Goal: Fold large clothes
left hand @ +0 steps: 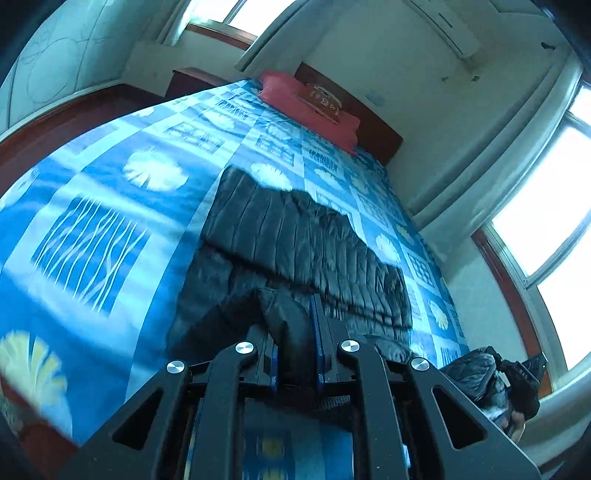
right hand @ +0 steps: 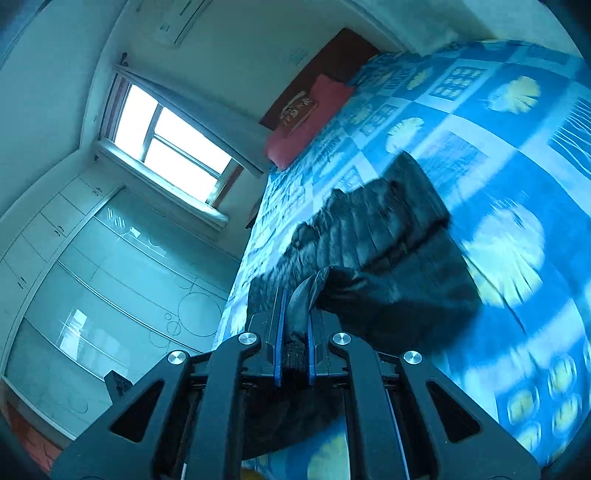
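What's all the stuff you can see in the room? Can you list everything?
jacket: one, black, quilted, on the bed, near edge lifted
bedspread: one, blue with pale patterns, covering the bed
pillow: one, red, at the head of the bed
headboard: one, dark brown, behind the pillow
air conditioner: one, white, high on the wall
wardrobe: one, pale frosted doors, beside the bed
left claw: one, black, shut on the jacket
right claw: one, black, shut on the jacket
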Tool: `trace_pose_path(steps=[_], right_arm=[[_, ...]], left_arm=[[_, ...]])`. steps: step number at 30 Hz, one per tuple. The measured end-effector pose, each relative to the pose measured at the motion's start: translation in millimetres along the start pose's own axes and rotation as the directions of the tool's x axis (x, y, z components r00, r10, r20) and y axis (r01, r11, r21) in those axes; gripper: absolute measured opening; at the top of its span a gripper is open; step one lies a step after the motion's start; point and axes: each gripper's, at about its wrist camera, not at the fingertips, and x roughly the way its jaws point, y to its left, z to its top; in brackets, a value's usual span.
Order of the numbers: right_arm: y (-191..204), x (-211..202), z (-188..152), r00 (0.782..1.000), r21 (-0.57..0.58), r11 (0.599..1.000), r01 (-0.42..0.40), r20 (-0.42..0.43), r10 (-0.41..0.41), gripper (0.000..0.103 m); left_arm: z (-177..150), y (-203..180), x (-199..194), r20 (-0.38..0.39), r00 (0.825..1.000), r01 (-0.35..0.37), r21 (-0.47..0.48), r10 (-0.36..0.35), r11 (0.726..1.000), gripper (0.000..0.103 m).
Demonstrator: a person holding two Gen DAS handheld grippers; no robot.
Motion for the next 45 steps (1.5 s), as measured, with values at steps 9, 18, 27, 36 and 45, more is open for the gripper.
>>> trace_pose_path(steps=[9,18,27,36,45], right_arm=[[-4.5,112.6,91.7,0.999,0.032,0.999,0.04,-0.006,-0.04,0.01],[-55.9,230.7,144.7,0.99,0.07,0.988,0.139,-0.046,-0.136,0.01],[-126.1,311.0,146.0,0.962,0.134,0.958,0.252,-0.142,-0.233,0.011],[-107.1,279.0,150.8,0.985,0.078,0.983,0.166,-0.057,-0.162,0.058],[-104.6,271.2,170.2,0.961,-0.079,0.961,0.266,-0.058,-0.271,0.058]], left_arm=[[100.2,1.7,110.2,-0.02,0.999,-0.034,-0.032,0.034,0.999,0.014],[155.7,19.0,231.2,-0.079,0.991,-0.107,-0.031,0.104,0.994,0.014],[153.5,38.8,313.1,-0.156,0.966,-0.202,0.033,0.205,0.979,0.016],[163.1,38.7,297.3,-0.165,0.976,-0.147,-0.026,0.141,0.989,0.035],[177.4,27.9,263.6,-0.051,0.991,-0.12,0.05,0.123,0.991,0.075]])
